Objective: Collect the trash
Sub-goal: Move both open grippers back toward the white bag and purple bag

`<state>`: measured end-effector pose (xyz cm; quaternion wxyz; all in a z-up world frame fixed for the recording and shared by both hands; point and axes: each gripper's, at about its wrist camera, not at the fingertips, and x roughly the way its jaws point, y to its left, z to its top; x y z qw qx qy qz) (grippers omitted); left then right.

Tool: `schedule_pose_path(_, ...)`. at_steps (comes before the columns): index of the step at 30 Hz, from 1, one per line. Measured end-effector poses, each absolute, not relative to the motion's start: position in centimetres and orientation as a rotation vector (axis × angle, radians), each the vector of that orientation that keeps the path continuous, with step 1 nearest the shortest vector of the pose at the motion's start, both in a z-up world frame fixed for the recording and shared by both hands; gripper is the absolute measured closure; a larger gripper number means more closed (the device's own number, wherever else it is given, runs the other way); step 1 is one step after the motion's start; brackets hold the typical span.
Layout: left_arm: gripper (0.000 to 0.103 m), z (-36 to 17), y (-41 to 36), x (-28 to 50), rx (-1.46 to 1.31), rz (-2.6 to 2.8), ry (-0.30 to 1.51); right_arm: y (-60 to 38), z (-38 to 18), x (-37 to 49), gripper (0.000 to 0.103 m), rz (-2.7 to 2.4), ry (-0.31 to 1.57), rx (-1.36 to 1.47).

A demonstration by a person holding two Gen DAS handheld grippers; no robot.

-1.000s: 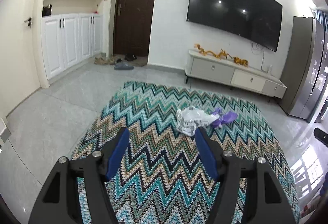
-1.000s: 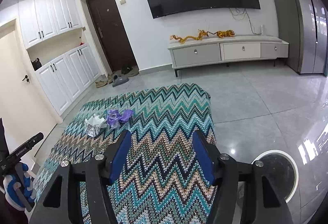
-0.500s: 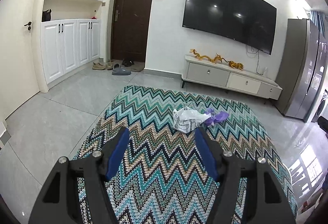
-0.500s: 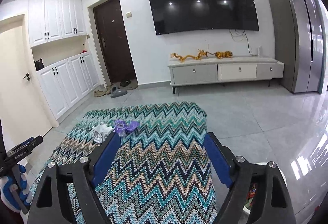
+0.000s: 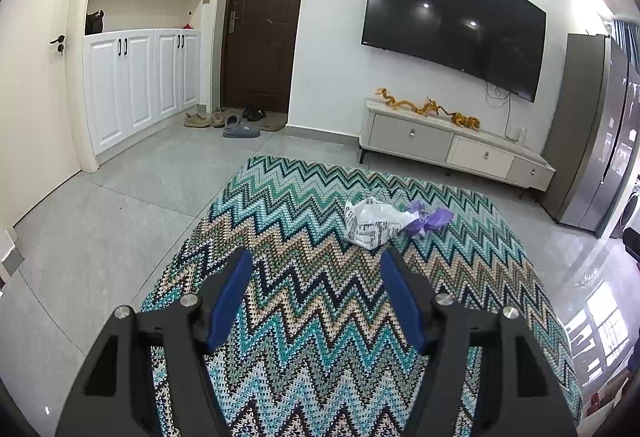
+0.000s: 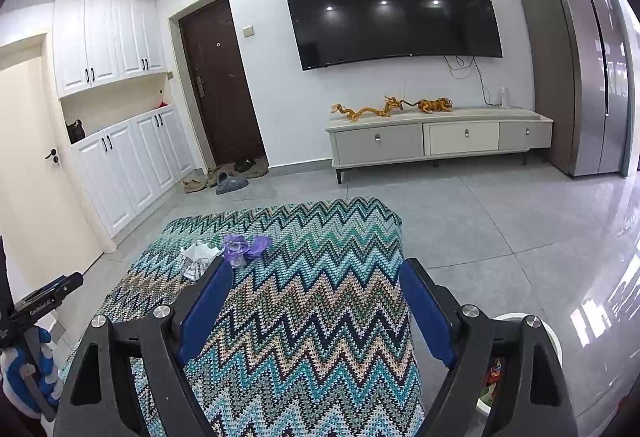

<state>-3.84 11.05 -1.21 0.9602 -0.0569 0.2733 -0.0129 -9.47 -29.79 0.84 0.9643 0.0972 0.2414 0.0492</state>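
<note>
Left wrist view: the left gripper [image 5: 316, 293] hangs over the zigzag cloth [image 5: 304, 337] with its jaws partly apart and nothing between them. The trash sits ahead at about one o'clock from the fingertips: a crumpled white wrapper [image 5: 370, 223] with a purple wrapper [image 5: 432, 217] touching its far right side. Both lie on the cloth, near its far half. The gripper points down toward them, which looks like a line-up for a reach; the wrapper is just beyond the right finger's tip, so a small shift to the right would probably centre it.

Right wrist view: the right gripper [image 6: 316, 301] has its jaws spread wide and empty, and aims along the cloth's [image 6: 320, 317] right half. The white wrapper [image 6: 196, 257] and purple wrapper [image 6: 244, 247] show at about eleven o'clock, just past the left finger's tip, so they are off this gripper's line. At five o'clock, on the floor [image 6: 500, 237] beside the cloth's edge and partly hidden behind the right finger, is a round white-rimmed bin [image 6: 554, 337] with some coloured scraps inside. The wide, empty jaws close above the bin suggest a piece was just let go here. At eight o'clock the other handle is visible in a gloved hand [image 6: 24, 373].
</note>
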Motion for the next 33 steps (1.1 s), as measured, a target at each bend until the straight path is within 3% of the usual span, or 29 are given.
schedule_pose_path(33, 0.038, -2.6, 10.6, -2.7, -0.11, -0.011, 0.605, -31.5, -2.1, -8.9, 0.018, 0.072, 0.553, 0.241)
